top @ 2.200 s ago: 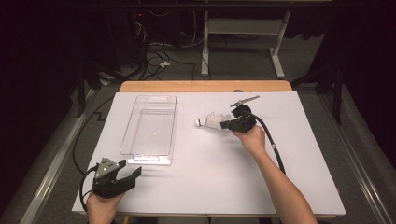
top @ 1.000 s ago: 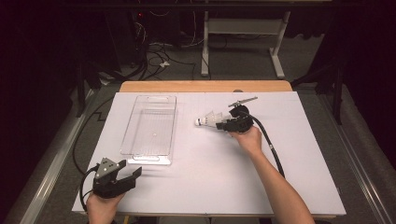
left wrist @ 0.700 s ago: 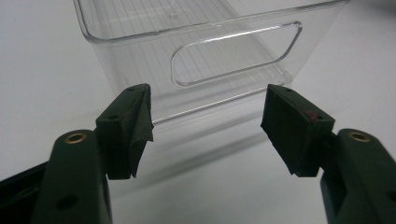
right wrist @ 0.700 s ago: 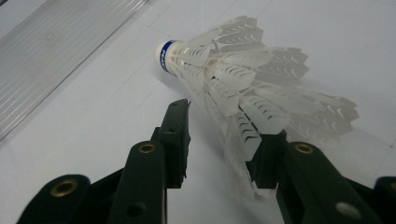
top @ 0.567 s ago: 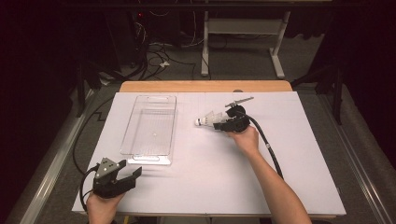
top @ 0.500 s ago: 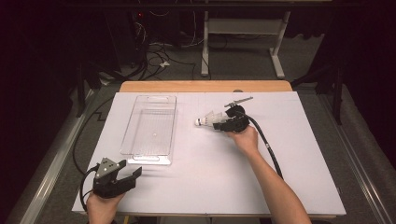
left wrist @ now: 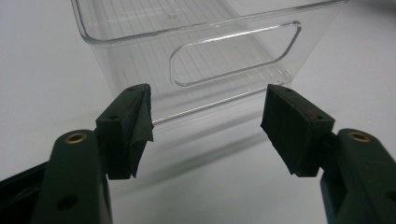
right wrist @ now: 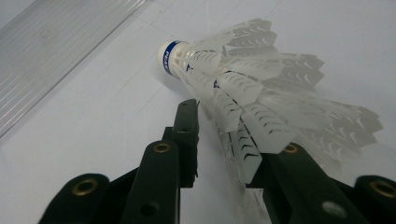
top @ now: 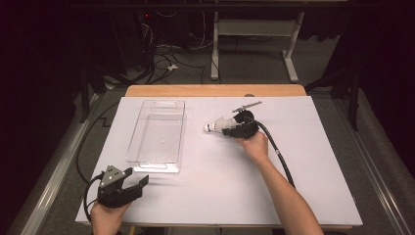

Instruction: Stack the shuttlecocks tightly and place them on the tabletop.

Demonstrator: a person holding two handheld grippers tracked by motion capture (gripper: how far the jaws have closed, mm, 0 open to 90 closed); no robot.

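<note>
A white feathered shuttlecock (top: 217,127) (right wrist: 243,88) lies on its side on the white tabletop (top: 205,196), its cork pointing left toward the clear bin. My right gripper (top: 226,129) (right wrist: 224,136) comes at it from the right. Its jaws have just been closing, and they press on the feather skirt between them. Near the front left corner, my left gripper (top: 141,182) (left wrist: 205,121) rests open and holds nothing. It faces the handle cut-out in the short end of the clear plastic bin (top: 139,132) (left wrist: 140,60), a little short of it.
The bin is long and lies lengthwise on the left half of the table. A black cable (top: 276,147) trails from the right gripper toward the front right. A wooden table edge (top: 215,90) runs along the back, with cables and a desk frame on the floor beyond.
My right gripper has edged slightly left along the shuttlecock's skirt. The shuttlecock has barely shifted. The left gripper has stayed where it was.
</note>
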